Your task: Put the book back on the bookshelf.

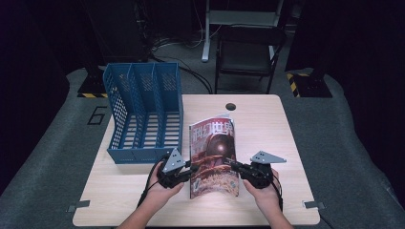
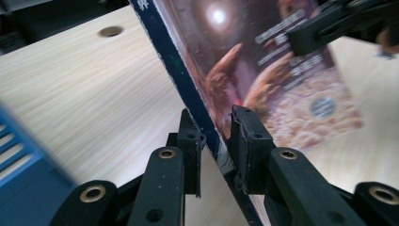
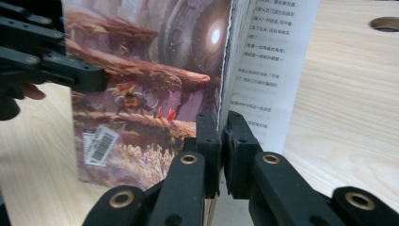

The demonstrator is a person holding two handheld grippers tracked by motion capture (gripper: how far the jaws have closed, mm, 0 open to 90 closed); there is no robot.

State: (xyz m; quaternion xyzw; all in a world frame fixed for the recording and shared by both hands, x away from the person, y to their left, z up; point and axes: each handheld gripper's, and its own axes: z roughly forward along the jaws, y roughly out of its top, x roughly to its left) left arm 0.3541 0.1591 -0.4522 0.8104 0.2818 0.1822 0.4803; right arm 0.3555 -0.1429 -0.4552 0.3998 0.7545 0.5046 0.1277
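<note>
A magazine (image 1: 213, 152) with a reddish science-fiction cover stands tilted on the wooden table (image 1: 267, 124), held up between my two grippers. My left gripper (image 1: 193, 168) is shut on its dark blue spine (image 2: 188, 80), one jaw on each side near the lower end. My right gripper (image 1: 234, 165) is shut on the opposite edge, clamping the cover and some pages (image 3: 221, 70). A printed inner page (image 3: 273, 70) fans out behind that grip. In the left gripper view the right gripper (image 2: 301, 37) reaches in from the top right. In the right gripper view the left gripper (image 3: 89, 77) shows at the left, over the cover.
A blue slotted file rack (image 1: 143, 109) with three compartments stands at the table's left, just left of the magazine. A round cable hole (image 1: 231, 106) lies near the far edge. A dark chair (image 1: 248, 52) stands beyond the table. Bare wood lies to the right.
</note>
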